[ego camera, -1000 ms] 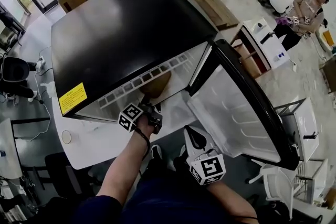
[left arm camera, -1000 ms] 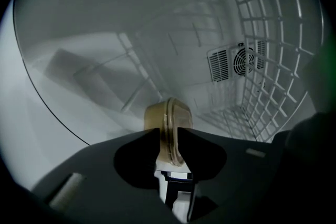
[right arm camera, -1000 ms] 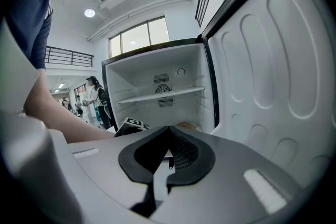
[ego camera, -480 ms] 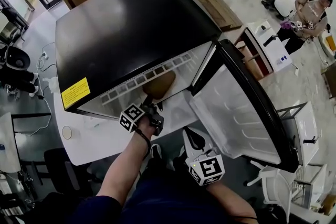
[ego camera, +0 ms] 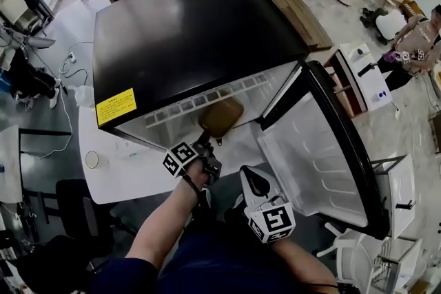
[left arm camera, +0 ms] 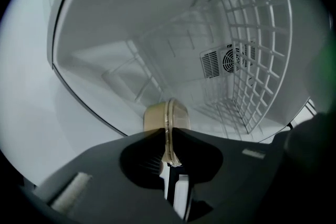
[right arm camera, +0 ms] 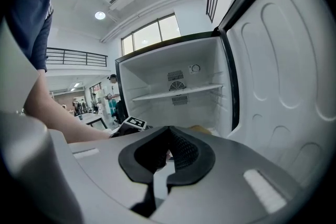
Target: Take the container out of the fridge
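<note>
Your left gripper (ego camera: 205, 144) jaws just closed onto the container (ego camera: 220, 118) rim, arm outstretched; right gripper (ego camera: 251, 178) behind it, pinched together, empty.

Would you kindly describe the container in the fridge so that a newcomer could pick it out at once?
Find the big black fridge with its door swung open. At the front of its white interior is a rounded tan container. It is the only brown thing there, and the left gripper has just closed its jaws on its rim.
</note>
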The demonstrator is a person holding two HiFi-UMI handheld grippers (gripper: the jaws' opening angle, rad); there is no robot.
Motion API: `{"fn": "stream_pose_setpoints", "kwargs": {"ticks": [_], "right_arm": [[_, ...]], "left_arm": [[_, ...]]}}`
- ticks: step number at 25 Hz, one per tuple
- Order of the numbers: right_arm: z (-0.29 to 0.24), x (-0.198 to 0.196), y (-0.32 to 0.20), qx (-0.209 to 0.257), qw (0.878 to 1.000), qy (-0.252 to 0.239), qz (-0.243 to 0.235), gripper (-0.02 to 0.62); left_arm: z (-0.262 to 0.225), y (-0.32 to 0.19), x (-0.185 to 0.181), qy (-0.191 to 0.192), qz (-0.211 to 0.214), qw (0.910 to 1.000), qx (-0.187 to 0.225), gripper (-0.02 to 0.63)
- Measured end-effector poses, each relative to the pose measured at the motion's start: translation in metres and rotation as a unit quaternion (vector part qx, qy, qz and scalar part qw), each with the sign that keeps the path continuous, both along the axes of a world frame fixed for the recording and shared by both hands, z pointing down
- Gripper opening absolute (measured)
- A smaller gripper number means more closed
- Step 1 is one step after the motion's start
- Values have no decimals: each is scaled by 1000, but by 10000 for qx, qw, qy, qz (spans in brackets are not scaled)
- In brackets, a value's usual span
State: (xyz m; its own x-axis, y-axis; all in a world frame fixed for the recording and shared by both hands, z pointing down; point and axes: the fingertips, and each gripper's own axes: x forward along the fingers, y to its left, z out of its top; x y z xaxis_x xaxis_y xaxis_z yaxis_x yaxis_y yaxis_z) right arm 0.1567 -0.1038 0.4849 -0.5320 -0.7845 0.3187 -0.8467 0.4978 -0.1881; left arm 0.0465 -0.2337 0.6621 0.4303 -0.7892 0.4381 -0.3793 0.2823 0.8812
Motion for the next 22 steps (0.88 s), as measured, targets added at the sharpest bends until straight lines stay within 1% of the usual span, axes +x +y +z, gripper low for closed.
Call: {"fn": "stream_pose_setpoints", "kwargs": {"ticks": [4, 8, 16, 22], "right_arm": [[-1, -4, -2, 14, 9998, 6, -187, 6], [1, -10, -2, 2, 9993, -3, -371, 6], [6, -29, 2, -38, 9974, -56, -720, 6], [12, -40, 4, -99, 9962, -30, -861, 6]], "left_arm": [[-2, 12, -4, -3, 51, 10000, 45, 49], [-4, 26, -5, 71, 155, 9998, 77, 49], [-11, 56, -7, 143, 555, 9983, 136, 48], [-18, 79, -8, 269, 986, 9946, 182, 48]]}}
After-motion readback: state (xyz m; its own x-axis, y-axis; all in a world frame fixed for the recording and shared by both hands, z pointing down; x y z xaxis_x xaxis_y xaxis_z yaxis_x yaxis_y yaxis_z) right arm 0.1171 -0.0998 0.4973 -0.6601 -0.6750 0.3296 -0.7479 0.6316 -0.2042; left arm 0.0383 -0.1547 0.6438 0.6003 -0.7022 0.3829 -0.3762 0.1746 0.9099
